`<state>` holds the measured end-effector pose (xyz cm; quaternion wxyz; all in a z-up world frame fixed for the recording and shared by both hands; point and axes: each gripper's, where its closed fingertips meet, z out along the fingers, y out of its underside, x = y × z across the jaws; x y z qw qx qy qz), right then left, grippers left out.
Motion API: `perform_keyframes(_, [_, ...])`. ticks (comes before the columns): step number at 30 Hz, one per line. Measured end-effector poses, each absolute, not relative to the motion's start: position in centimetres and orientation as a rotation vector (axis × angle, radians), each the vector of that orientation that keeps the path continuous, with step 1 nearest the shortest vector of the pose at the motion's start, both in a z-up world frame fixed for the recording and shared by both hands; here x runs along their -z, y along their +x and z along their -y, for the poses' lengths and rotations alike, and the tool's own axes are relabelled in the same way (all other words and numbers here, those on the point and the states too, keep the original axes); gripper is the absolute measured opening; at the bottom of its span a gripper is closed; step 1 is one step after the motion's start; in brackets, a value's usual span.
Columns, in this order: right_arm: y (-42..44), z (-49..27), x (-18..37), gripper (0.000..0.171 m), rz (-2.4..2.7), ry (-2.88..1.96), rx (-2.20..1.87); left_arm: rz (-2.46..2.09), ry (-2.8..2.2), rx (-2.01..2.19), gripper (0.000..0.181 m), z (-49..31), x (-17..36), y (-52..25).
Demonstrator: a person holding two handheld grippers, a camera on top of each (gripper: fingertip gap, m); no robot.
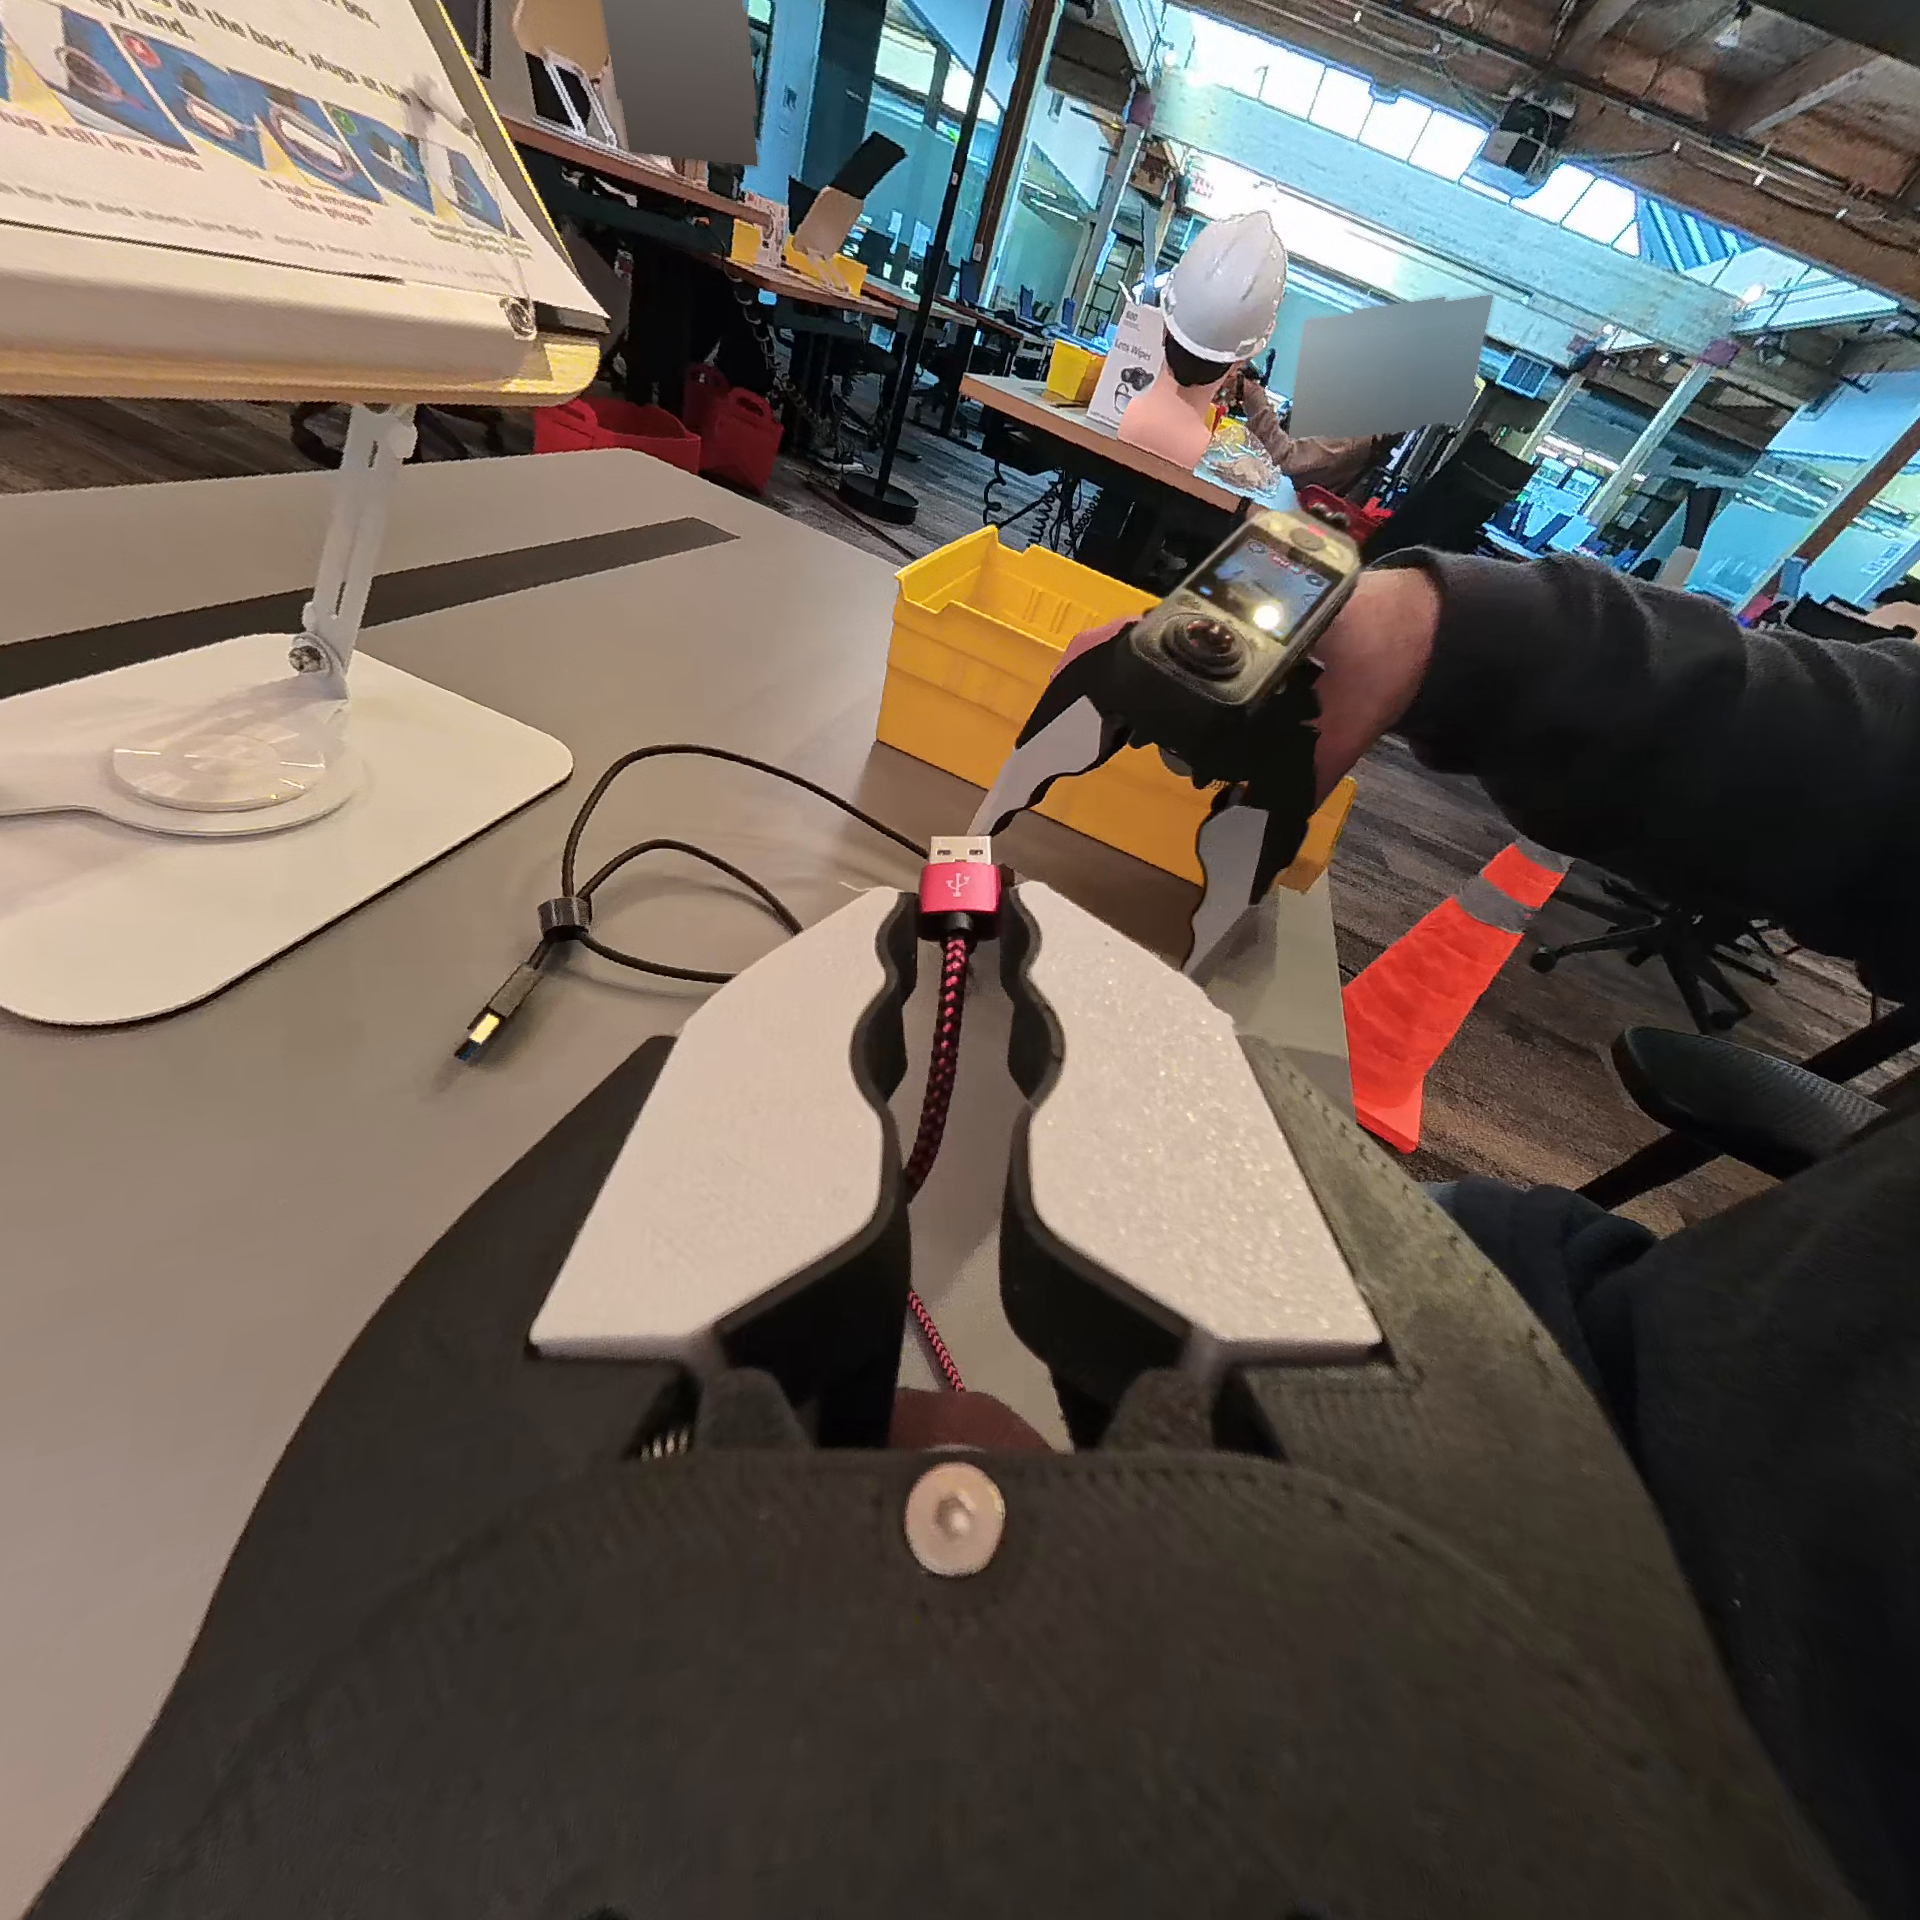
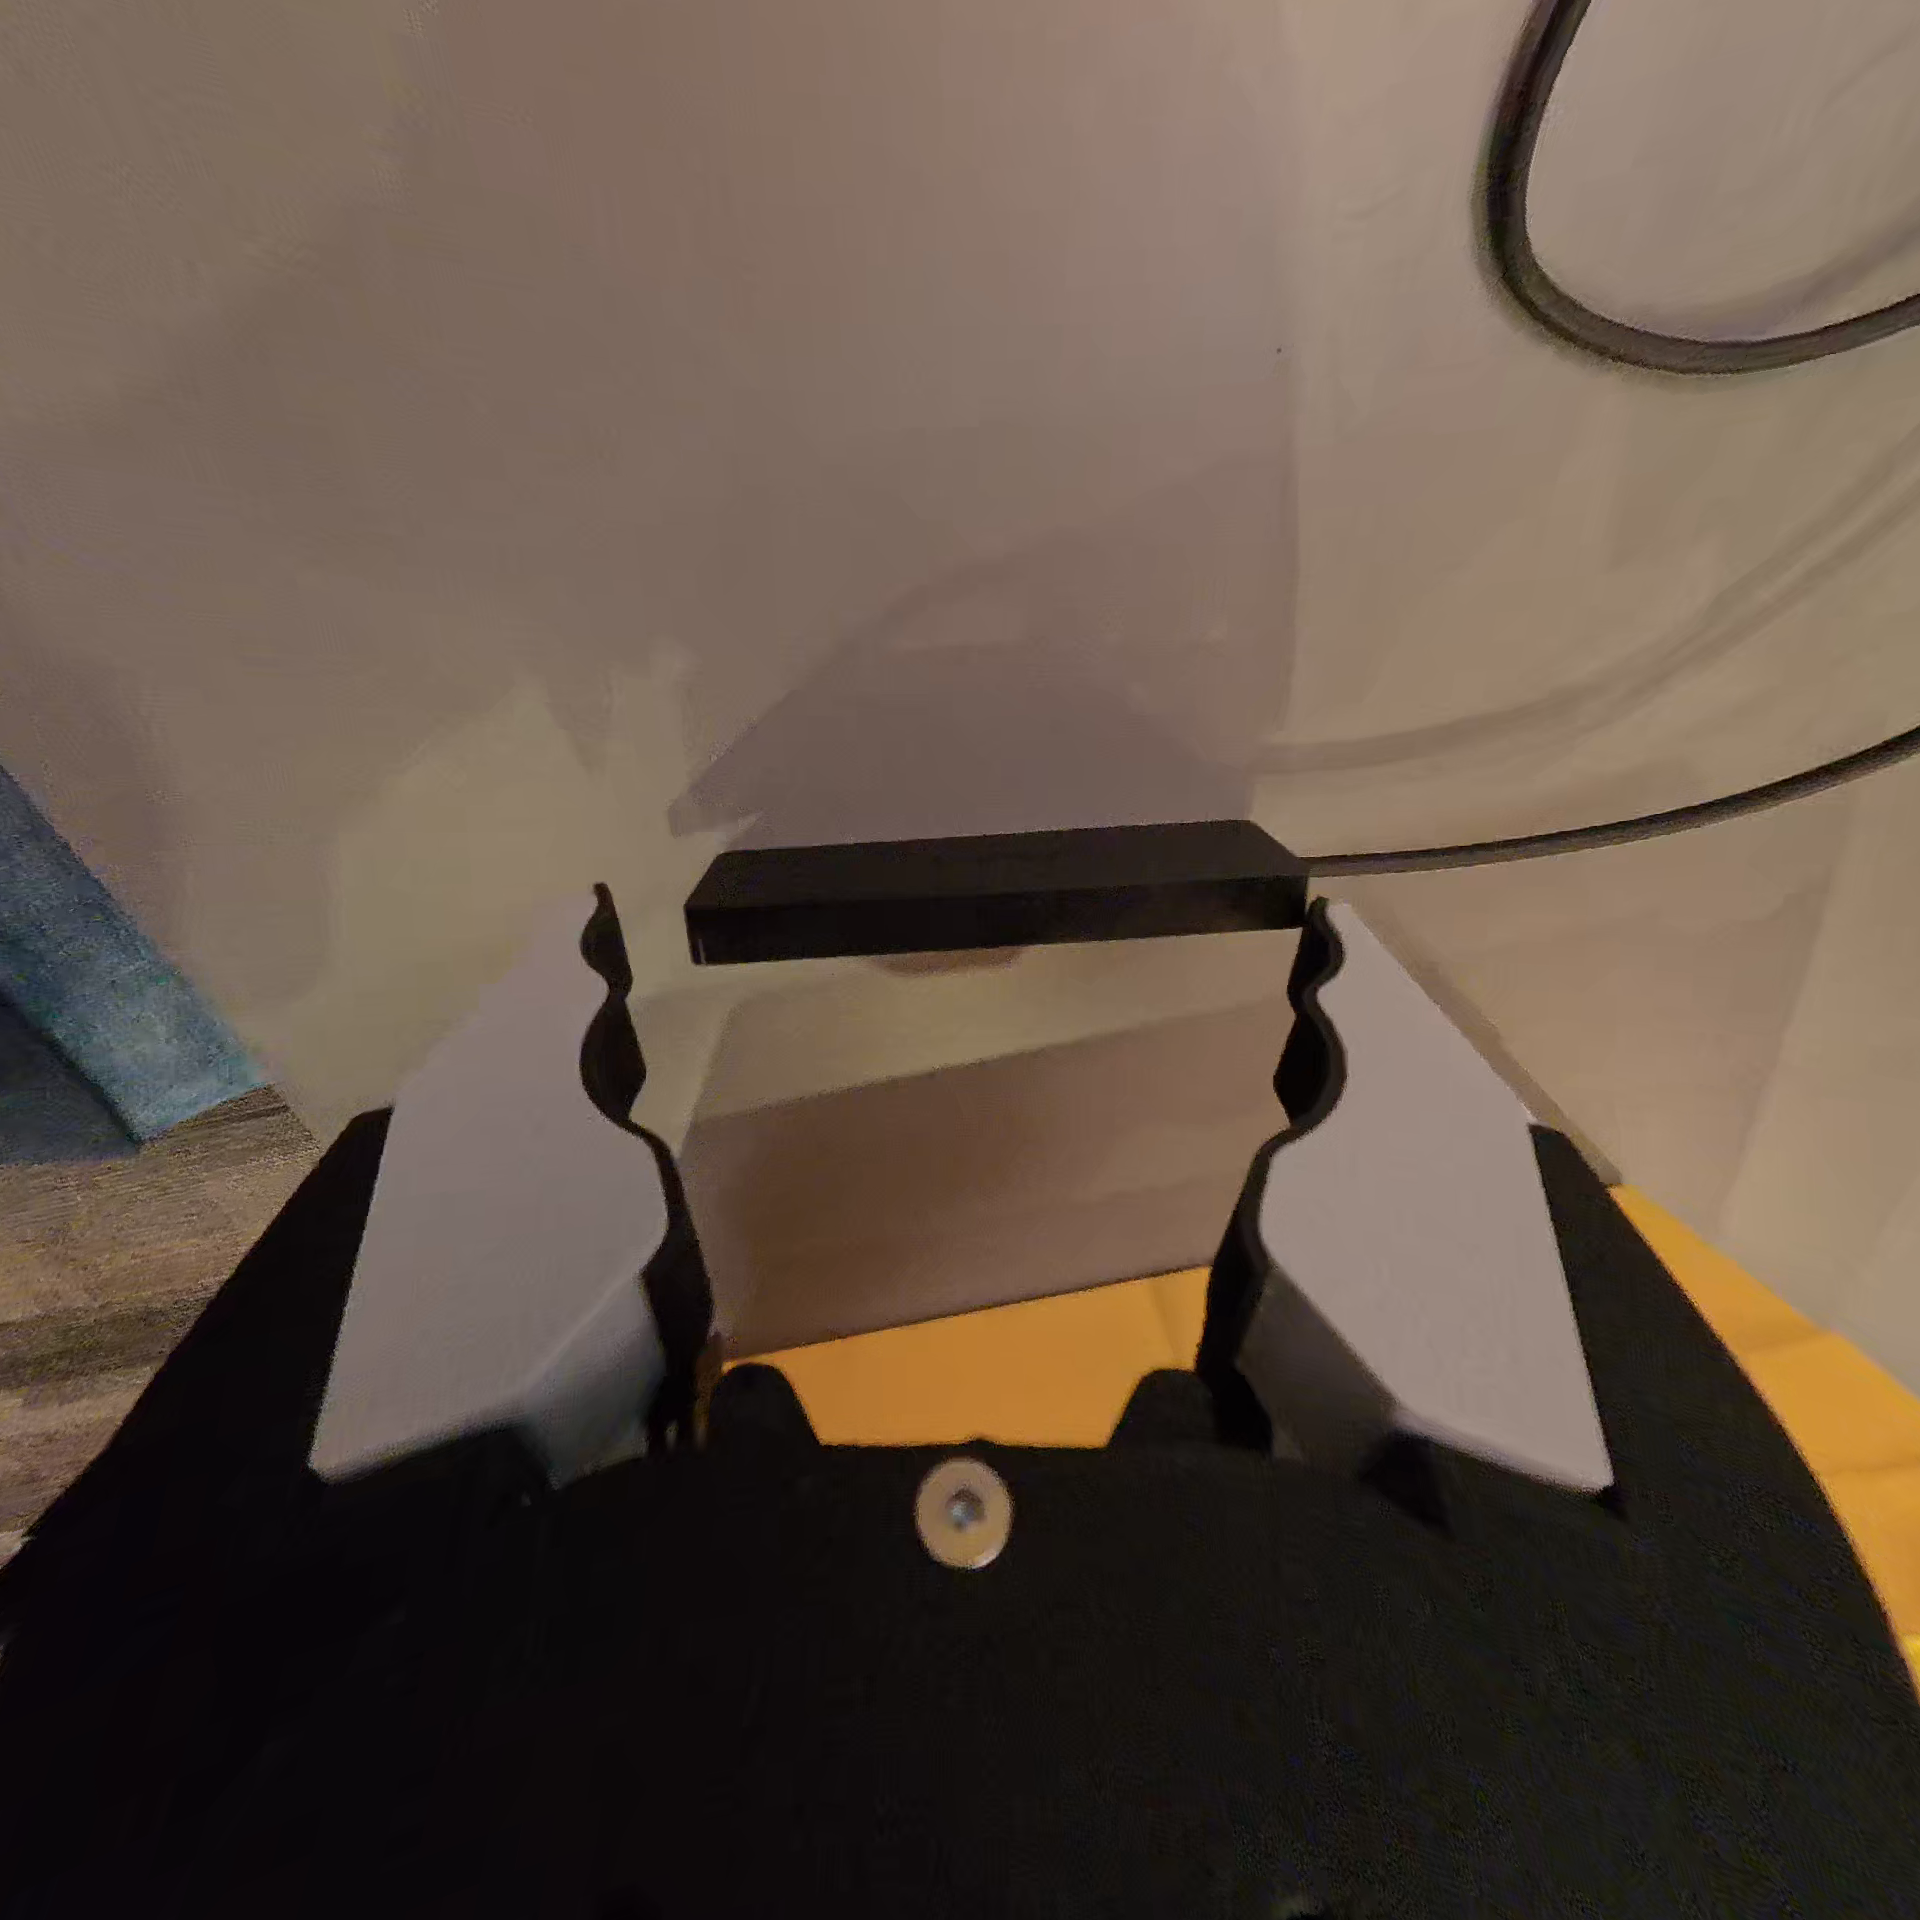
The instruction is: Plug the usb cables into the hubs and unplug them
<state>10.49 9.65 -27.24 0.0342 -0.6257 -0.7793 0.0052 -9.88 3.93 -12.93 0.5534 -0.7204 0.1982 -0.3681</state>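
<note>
Pinching a pink braided USB cable behind its rigid metal plug, the left gripper carries it above the grey desk; at the desk's right edge, the right gripper has its jaws spread around a light, slide-prone black hub, best gripped by its short ends.

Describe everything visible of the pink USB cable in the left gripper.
The pink USB cable has a metallic pink plug housing bearing a white symbol, a bare silver USB-A tip, and a pink-and-black braided cord. The left gripper is shut on the housing, its fingers pinching both sides. The tip points forward past the fingertips, plugged into nothing; the cord runs back between the fingers.
</note>
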Motion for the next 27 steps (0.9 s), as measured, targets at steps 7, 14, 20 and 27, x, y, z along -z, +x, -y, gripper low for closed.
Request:
perform_keyframes(7, [10.6,-10.2,27.9,0.123,2.431,-1.933,0.068,-0.465,-1.705,0.874,0.015,-4.0,13.1,-10.0])
perform_keyframes(14, [9.8,-10.1,27.9,0.124,2.442,-1.901,0.098,-0.465,-1.703,0.873,0.015,-4.0,13.0,-10.0])
perform_keyframes(20, [10.1,-10.2,28.4,0.122,2.450,-1.904,0.144,-0.466,-1.704,0.871,0.015,-3.9,13.0,-10.0])
perform_keyframes(27, [9.8,-10.3,28.3,0.122,2.415,-1.887,0.043,-0.468,-1.702,0.870,0.015,-3.9,12.9,-10.0])
